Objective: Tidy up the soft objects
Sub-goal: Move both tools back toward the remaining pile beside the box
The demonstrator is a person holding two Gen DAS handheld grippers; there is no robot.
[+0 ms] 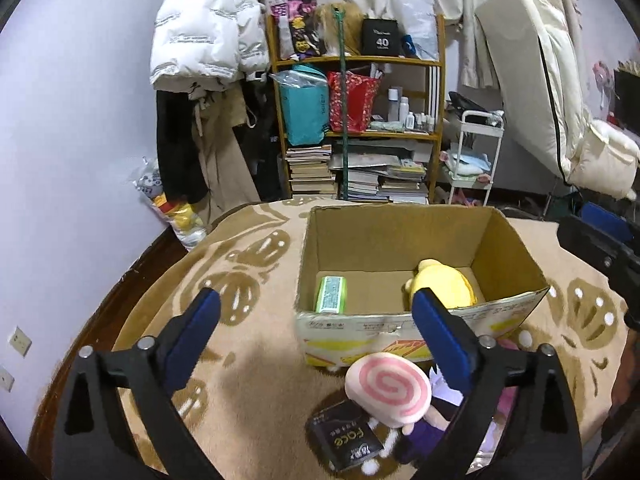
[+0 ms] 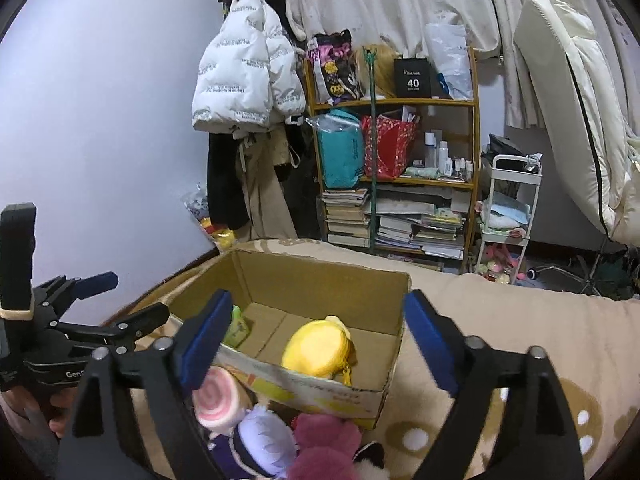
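An open cardboard box [image 1: 392, 236] stands on a beige patterned blanket [image 1: 248, 360]. Inside it lie a yellow plush [image 1: 444, 284] on the right and a green pack [image 1: 331, 294] on the left. In front of the box lie a pink swirl roll plush [image 1: 388, 388], a purple-haired doll [image 2: 264, 440], a magenta plush [image 2: 328, 436] and a black packet [image 1: 346, 440]. My left gripper [image 1: 316, 304] is open and holds nothing, hovering before the box's near wall. My right gripper [image 2: 318, 304] is also open and holds nothing, above the pile, facing the box [image 2: 320, 280] and its yellow plush [image 2: 316, 348].
Behind the blanket stand a wooden shelf [image 1: 356, 64] with bags, bottles and stacked books [image 1: 360, 180], a white cart [image 1: 476, 156] and hanging coats with a white puffer jacket [image 1: 204, 28]. A folded white mattress [image 1: 536, 80] leans at the right. A bag of toys [image 1: 176, 208] sits by the wall.
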